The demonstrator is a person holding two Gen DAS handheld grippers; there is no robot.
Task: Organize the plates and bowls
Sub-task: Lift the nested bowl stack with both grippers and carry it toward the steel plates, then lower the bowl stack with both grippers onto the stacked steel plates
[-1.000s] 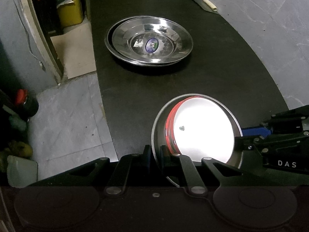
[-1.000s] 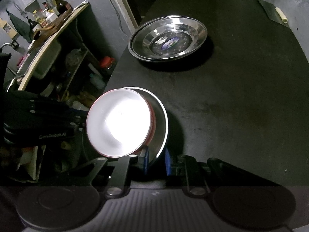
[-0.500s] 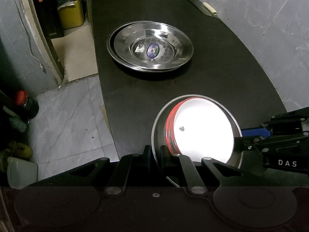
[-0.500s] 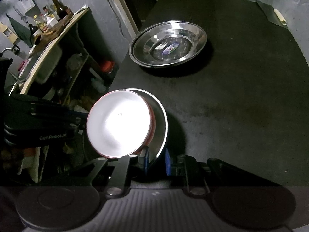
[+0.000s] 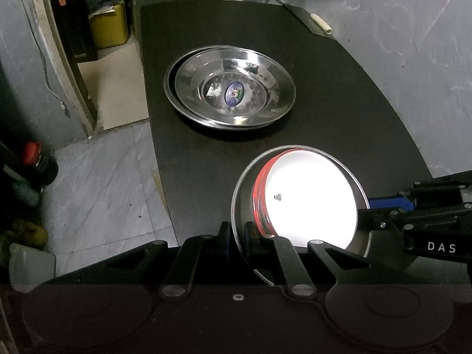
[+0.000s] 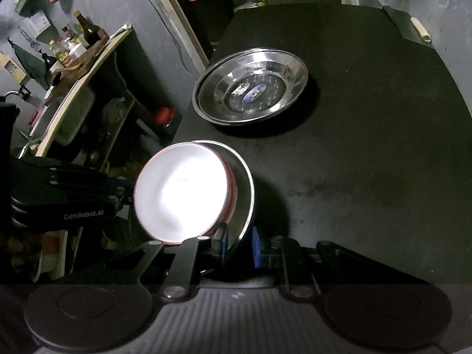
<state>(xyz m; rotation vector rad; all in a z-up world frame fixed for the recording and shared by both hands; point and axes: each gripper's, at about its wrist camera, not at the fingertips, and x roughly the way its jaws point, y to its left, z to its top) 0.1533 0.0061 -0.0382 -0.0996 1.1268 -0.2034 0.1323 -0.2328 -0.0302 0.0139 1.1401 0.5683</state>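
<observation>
Steel bowl (image 5: 240, 206) — both tools' (image 5: 236, 239) grip

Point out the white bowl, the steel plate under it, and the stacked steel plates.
white bowl (image 5: 309, 203), left wrist view, inner floor.
steel plate (image 6: 246, 194), right wrist view, exposed rim.
stacked steel plates (image 5: 188, 88), left wrist view, top plate's inner wall.

**Both grippers clamped, facing each other**

Left gripper (image 5: 236, 243) & right gripper (image 6: 239, 243): jaws closed on opp. edges of one steel bowl (image 5: 243, 206), held off the black table. Each gripper's body shows at the side of the other's view.
</observation>
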